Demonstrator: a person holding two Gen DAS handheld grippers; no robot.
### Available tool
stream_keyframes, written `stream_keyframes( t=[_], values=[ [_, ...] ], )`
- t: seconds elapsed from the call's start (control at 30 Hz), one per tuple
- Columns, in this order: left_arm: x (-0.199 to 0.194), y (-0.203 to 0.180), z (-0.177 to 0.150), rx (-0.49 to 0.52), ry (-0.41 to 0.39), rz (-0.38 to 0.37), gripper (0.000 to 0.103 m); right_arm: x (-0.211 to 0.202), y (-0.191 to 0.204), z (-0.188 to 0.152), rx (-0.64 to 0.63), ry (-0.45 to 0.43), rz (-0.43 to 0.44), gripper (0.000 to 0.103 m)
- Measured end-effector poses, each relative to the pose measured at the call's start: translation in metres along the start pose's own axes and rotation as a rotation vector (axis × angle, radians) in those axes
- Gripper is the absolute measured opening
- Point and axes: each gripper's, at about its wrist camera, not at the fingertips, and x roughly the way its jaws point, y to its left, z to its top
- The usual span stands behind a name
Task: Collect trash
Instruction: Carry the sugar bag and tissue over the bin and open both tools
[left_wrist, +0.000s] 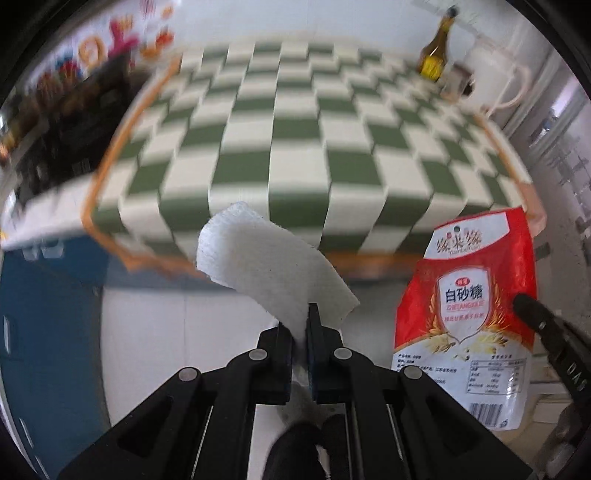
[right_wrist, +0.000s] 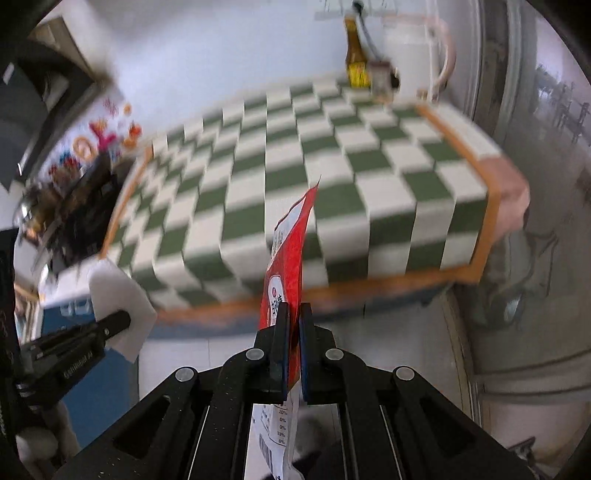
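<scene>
Filling most of both views, the worktop (left_wrist: 280, 122) under its green-and-white checked cloth is smeared by motion blur, so its orange border and squares look soft. At its left edge a dark cluttered mass (left_wrist: 74, 122) with a colourful printed sheet above it cannot be made out. At the far right corner stand a white jug (right_wrist: 413, 55) with a handle, an amber bottle (left_wrist: 437, 48) with a yellow label and a small brownish item that is too blurred to name. A blue panel (left_wrist: 48, 332) sits low on the left, cut off by the lens rim.

The red sugar bag (left_wrist: 476, 314) hangs off the worktop, in front of its near edge, long axis upright with the barcode end down. The right wrist view shows it edge-on (right_wrist: 291, 236), its lower part hidden behind the right gripper (right_wrist: 293, 314), whose fingers are clamped on it.

The white paper towel (left_wrist: 266, 269) is likewise held in the air ahead of the near edge; it rises from the left gripper (left_wrist: 301, 317) and curls up and leftward, its base hidden between the fingers, which are pinched closed on it.
</scene>
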Motion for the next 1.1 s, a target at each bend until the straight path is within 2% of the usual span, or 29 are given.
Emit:
stream_keyframes(
  t=[0.17, 0.27, 0.4, 0.5, 0.6, 0.7, 0.8, 0.9, 1.03, 1.1],
  values=[
    [0.091, 0.018, -0.029, -0.081, 0.172, -0.033, 0.004, 0.084, -0.014, -0.045, 0.002, 0.181, 0.001, 0.004],
    [0.17, 0.027, -0.047, -0.13, 0.264, -0.059, 0.004, 0.147, -0.027, -0.077, 0.003, 0.263, -0.005, 0.004],
    [0.279, 0.035, -0.07, -0.184, 0.367, -0.101, 0.004, 0.26, -0.051, -0.121, 0.047, 0.355, -0.015, 0.004],
    [0.378, 0.04, -0.093, -0.23, 0.456, -0.15, 0.004, 0.349, -0.068, -0.154, 0.084, 0.413, -0.016, 0.004],
    [0.466, 0.042, -0.117, -0.26, 0.535, -0.191, 0.004, 0.428, -0.075, -0.188, 0.067, 0.434, -0.037, 0.004],
    [0.525, 0.042, -0.136, -0.24, 0.576, -0.205, 0.004, 0.488, -0.079, -0.218, 0.036, 0.447, -0.06, 0.004],
    [0.566, 0.045, -0.15, -0.22, 0.615, -0.196, 0.004, 0.537, -0.075, -0.241, -0.012, 0.459, -0.071, 0.004],
    [0.591, 0.045, -0.164, -0.216, 0.649, -0.196, 0.005, 0.577, -0.067, -0.262, -0.032, 0.491, -0.066, 0.004],
    [0.605, 0.045, -0.172, -0.207, 0.683, -0.161, 0.007, 0.609, -0.055, -0.276, -0.057, 0.535, -0.065, 0.004],
    [0.599, 0.045, -0.171, -0.215, 0.676, -0.169, 0.009, 0.617, -0.06, -0.275, -0.021, 0.559, -0.051, 0.005]
  ],
)
